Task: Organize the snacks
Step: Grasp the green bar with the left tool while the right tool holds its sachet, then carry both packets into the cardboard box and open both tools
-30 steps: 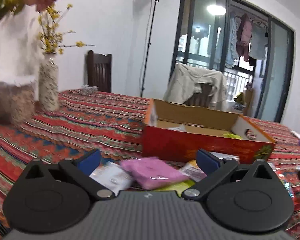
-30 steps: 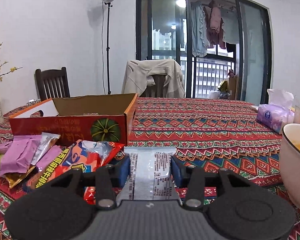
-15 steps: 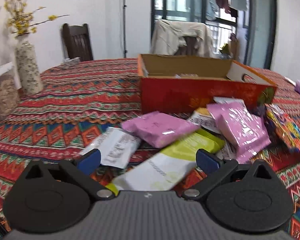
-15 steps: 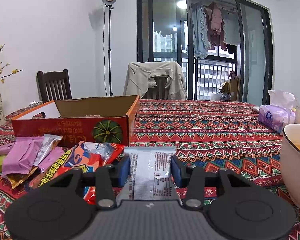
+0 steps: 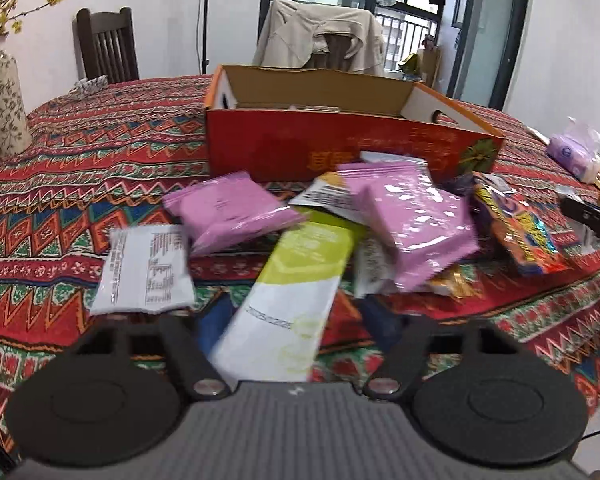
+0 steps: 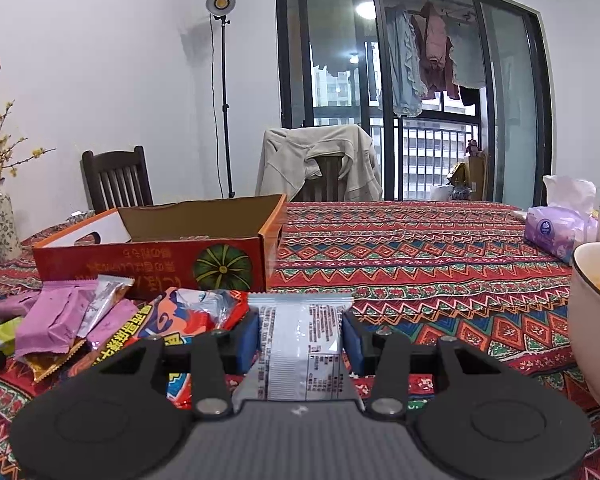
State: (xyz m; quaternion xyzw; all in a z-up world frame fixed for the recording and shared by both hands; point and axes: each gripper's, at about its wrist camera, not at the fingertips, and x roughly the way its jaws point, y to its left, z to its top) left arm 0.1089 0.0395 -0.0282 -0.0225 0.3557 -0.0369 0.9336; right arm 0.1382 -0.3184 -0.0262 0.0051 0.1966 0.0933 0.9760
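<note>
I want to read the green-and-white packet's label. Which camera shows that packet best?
The left wrist view: the green-and-white packet lies lengthwise between the left gripper fingers, though motion-blurred. The right wrist view shows only a green sliver behind the pink packets.

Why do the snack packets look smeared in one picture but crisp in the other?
Left wrist view: motion blur smears the green-and-white packet and pink packets. Right wrist view: sharp, print legible on the silver packet; fisheye bends the window frame.

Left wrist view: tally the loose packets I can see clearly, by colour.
pink packets: 2
green-and-white packet: 1
white printed packet: 1
red multicoloured packet: 1
Total: 5, leaving out those mostly buried.
</note>
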